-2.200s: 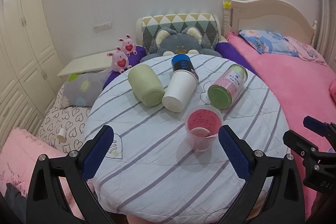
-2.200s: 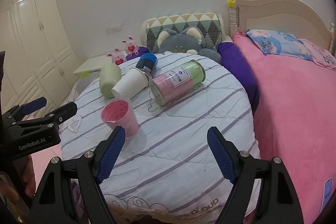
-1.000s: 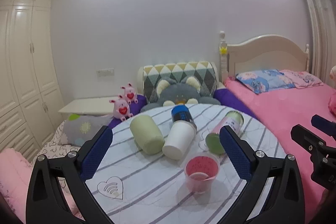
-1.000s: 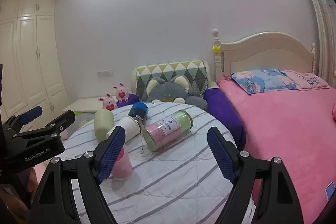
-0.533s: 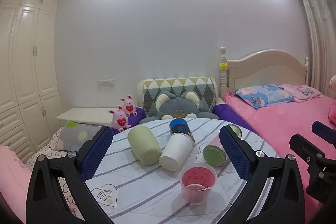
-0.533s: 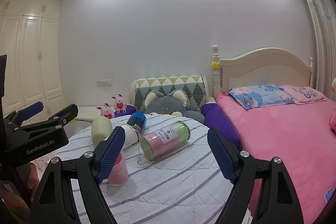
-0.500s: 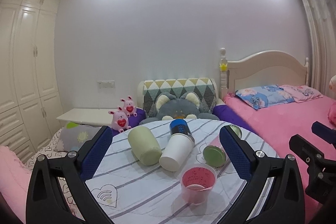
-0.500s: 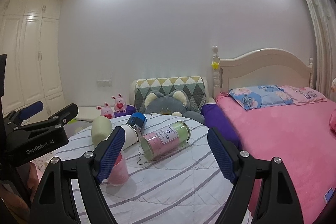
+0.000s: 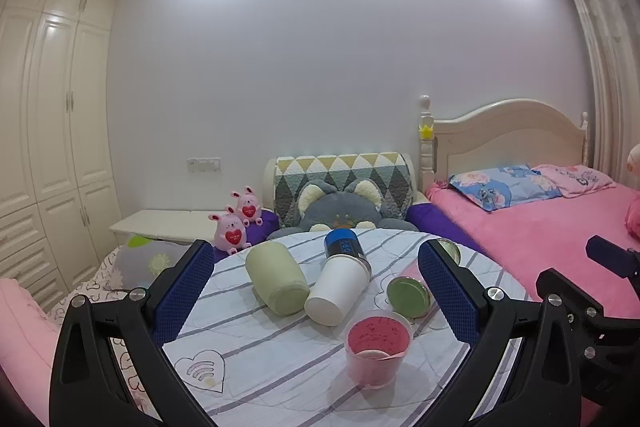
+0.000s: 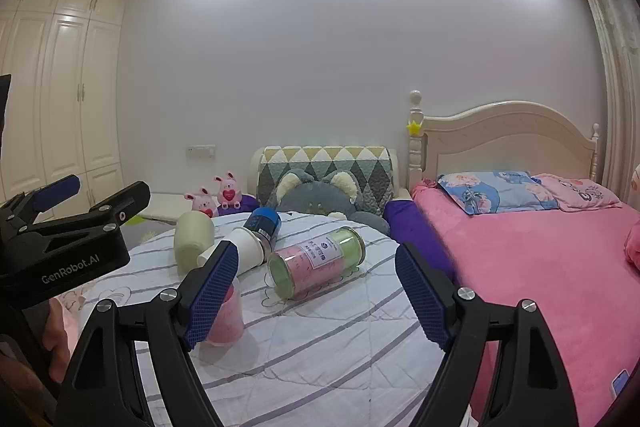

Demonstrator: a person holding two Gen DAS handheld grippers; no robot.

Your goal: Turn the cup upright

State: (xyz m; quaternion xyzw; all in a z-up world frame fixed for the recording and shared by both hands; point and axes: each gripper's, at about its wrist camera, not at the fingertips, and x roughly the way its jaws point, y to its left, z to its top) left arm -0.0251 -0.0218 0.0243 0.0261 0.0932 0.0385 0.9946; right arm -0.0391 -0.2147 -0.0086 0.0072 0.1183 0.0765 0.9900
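Note:
A pink plastic cup [image 9: 377, 353] stands upright on the round striped table [image 9: 280, 359]; it also shows in the right wrist view [image 10: 226, 319], partly behind a finger. A pale green cup [image 9: 277, 283] [image 10: 193, 239], a white paper cup [image 9: 337, 289] [image 10: 245, 251], a blue-capped bottle [image 9: 342, 244] [image 10: 263, 222] and a pink-green jar [image 9: 408, 297] [image 10: 316, 261] lie on their sides. My left gripper [image 9: 316, 295] is open and empty, held back from the table. My right gripper [image 10: 316, 291] is open and empty too.
A pink bed [image 10: 540, 259] lies to the right of the table. A grey cat cushion [image 9: 340, 205] and pink plush toys [image 9: 230, 231] sit behind it. White wardrobes [image 9: 48, 147] stand at the left.
Both grippers have pulled back and tilted up from the table, so the view now takes in more wall and ceiling. The cups have not moved.

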